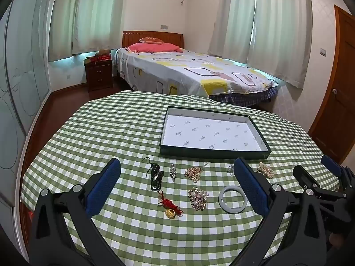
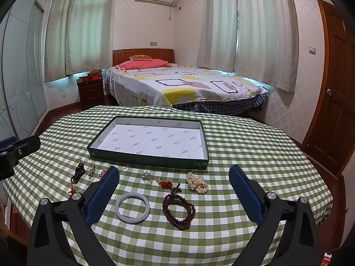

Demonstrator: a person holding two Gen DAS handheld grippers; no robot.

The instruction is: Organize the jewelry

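Jewelry laid out on checked tablecloth (image 1: 124, 133), just in front of green tray (image 2: 148, 161); tray lined w/ printed white paper, nothing in it. Left gripper (image 1: 177, 184): jaws spread wide, nothing held, above red knot charm (image 1: 169, 206) and pearl cluster (image 1: 198, 198). Right gripper (image 2: 174, 188): jaws apart, nothing held, over white bangle (image 2: 132, 208) and dark bead bracelet (image 2: 178, 210). Small pink-gold piece (image 2: 103, 173) partly hidden behind finger pad (image 2: 103, 196) in right view; dark bead bracelet not visible in left view

Repeated small print on tray (image 2: 200, 164) lining, too small to read
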